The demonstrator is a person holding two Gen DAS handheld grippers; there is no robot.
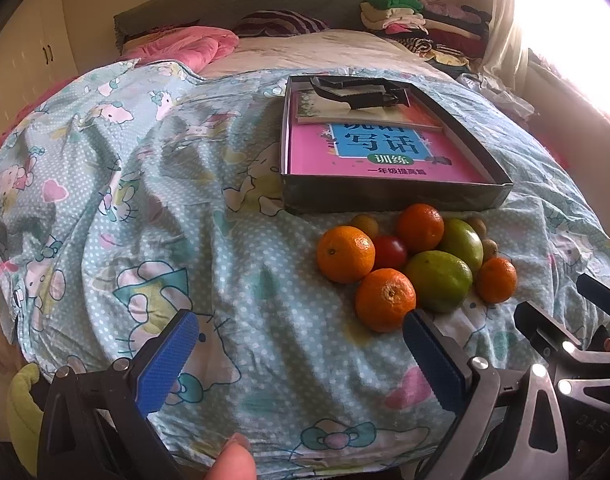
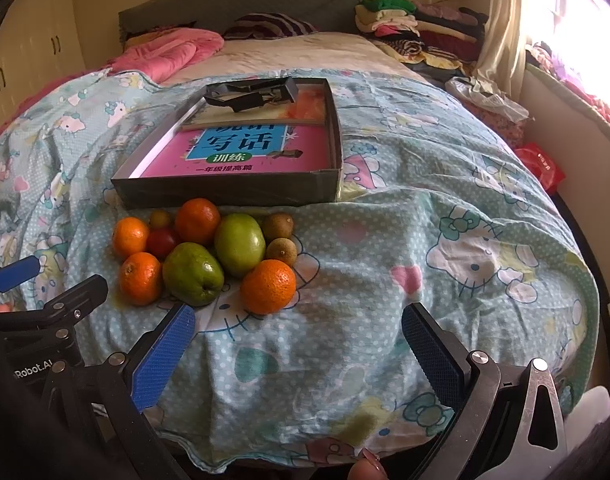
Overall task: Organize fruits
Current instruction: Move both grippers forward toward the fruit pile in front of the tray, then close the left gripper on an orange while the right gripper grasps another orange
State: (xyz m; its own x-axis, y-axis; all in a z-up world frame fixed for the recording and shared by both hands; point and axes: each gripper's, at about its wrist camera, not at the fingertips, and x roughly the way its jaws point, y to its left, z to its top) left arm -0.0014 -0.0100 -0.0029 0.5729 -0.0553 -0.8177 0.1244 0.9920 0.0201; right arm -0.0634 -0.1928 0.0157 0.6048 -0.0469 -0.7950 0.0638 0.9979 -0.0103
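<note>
Right wrist view: the right gripper hovers with jaws apart and empty, just short of the nearest orange; the left gripper is likewise spread, holding nothing. The fruit pile, 4 oranges, 2 green fruits and smaller ones, lies on the quilt. Take that near orange first, squeezing gently. Beyond, the shallow tray holds a pink book and a black frame, no fruit.

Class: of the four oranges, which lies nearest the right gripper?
The orange at the pile's right front edge, beside the green fruit; the other three sit further left.
</note>
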